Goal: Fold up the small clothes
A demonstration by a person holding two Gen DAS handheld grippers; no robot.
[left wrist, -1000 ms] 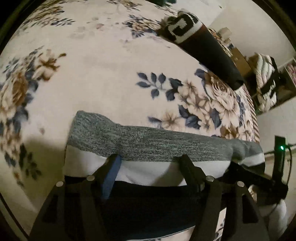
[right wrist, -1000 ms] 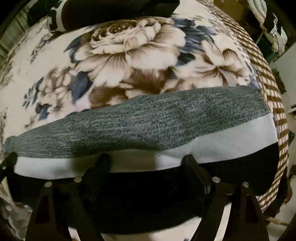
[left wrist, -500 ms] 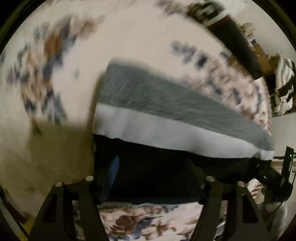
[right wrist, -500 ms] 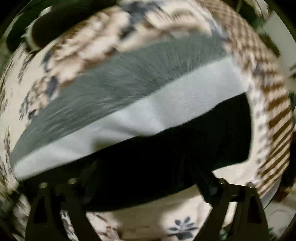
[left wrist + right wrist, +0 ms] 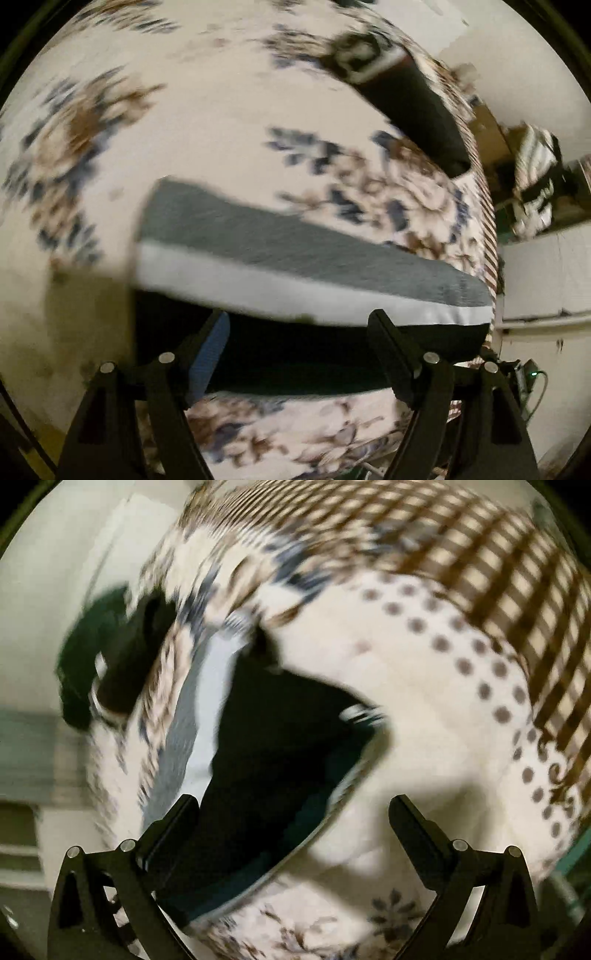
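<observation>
No readable writing; folded garment (image 5: 295, 266) on floral blanket (image 5: 221, 129).

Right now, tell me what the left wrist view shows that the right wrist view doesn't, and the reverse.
Only the left wrist view shows the folded garment's grey band lying broad across the frame, a blue pad on one finger, and a cluttered shelf beyond the bed.

Only the right wrist view shows the blanket's dotted section and brown checked border, with the right gripper open and empty.

Both show the grey, white and black garment, the floral blanket and a dark garment with white markings.
</observation>
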